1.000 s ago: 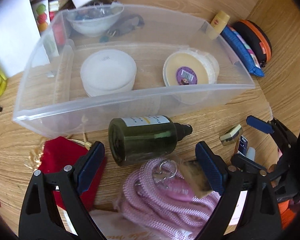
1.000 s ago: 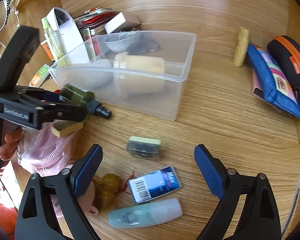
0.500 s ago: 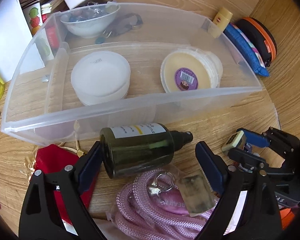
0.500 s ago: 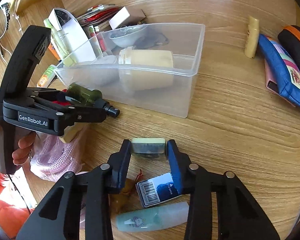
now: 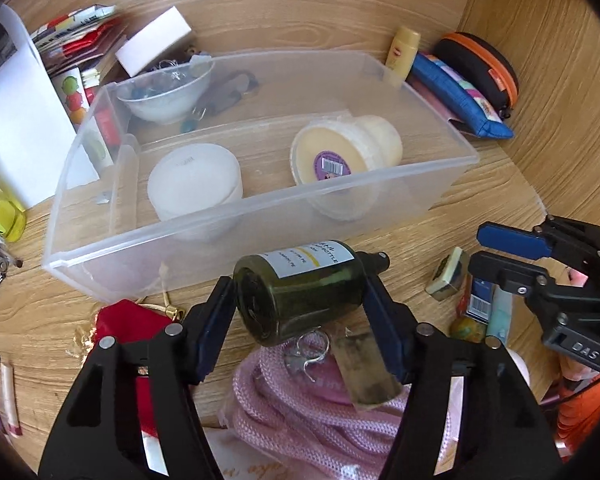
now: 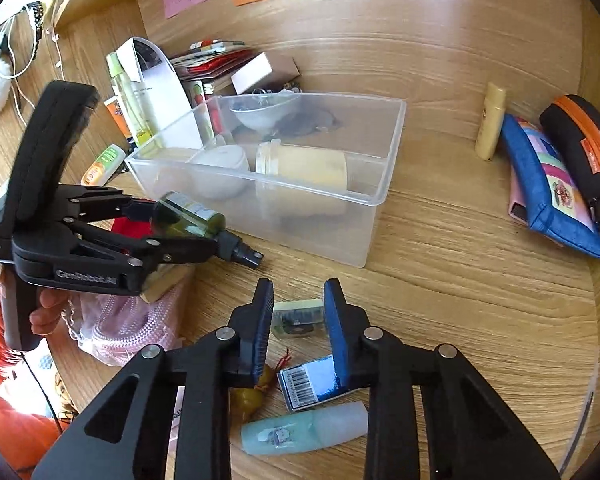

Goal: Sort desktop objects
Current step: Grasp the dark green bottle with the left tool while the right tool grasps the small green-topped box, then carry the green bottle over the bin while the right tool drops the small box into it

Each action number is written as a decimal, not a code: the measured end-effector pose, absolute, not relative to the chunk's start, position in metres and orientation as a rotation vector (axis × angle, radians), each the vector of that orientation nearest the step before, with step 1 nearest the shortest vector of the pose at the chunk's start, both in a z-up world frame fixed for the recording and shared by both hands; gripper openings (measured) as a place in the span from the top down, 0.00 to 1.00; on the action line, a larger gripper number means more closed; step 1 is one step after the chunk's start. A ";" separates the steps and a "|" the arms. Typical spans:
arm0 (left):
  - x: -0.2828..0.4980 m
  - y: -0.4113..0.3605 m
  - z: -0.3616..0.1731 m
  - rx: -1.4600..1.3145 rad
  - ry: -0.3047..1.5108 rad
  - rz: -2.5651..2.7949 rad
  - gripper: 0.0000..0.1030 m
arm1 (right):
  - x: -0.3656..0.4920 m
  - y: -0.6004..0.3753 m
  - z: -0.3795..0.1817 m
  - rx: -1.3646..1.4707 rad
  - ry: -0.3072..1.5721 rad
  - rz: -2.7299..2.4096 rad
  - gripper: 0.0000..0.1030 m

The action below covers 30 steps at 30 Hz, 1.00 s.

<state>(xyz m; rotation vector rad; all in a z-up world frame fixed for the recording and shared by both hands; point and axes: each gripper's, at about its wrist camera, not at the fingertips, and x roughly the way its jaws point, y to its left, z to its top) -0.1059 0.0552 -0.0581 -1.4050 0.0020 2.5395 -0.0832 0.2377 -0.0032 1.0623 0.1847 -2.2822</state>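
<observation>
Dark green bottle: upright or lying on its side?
On its side: the dark green bottle lies crosswise between the left claw, cap pointing right.

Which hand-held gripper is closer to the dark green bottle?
Left hand-held gripper: its closing jaws flank the dark green bottle. The right hand-held gripper sits apart, around a small eraser.

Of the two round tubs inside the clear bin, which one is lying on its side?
The yellow tub with the purple sticker lies on its side. The white tub, to its left in the left wrist view, stands flat.

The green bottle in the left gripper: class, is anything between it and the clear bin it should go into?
Only the bin's own near wall, which rises just beyond the green bottle. The left gripper, jaws closing on the bottle, would likely have to lift it over. Nothing else visibly intervenes.
</observation>
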 end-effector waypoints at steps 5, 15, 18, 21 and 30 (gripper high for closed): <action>-0.095 0.047 -0.046 -1.352 -0.047 2.569 0.37 | -0.084 0.235 -0.008 1.099 0.202 -2.236 0.61; -0.065 0.030 -0.016 -1.192 -0.083 2.675 0.37 | -0.105 0.225 -0.031 1.191 0.259 -2.173 0.57; -0.061 0.020 -0.010 -1.158 -0.112 2.692 0.37 | -0.112 0.227 -0.035 1.215 0.245 -2.159 0.68; -0.061 0.014 -0.007 -1.141 -0.127 2.709 0.37 | -0.113 0.228 -0.033 1.201 0.242 -2.191 0.70; -0.072 -0.005 0.004 -1.093 -0.152 2.760 0.37 | -0.098 0.235 0.015 1.034 0.159 -2.269 0.70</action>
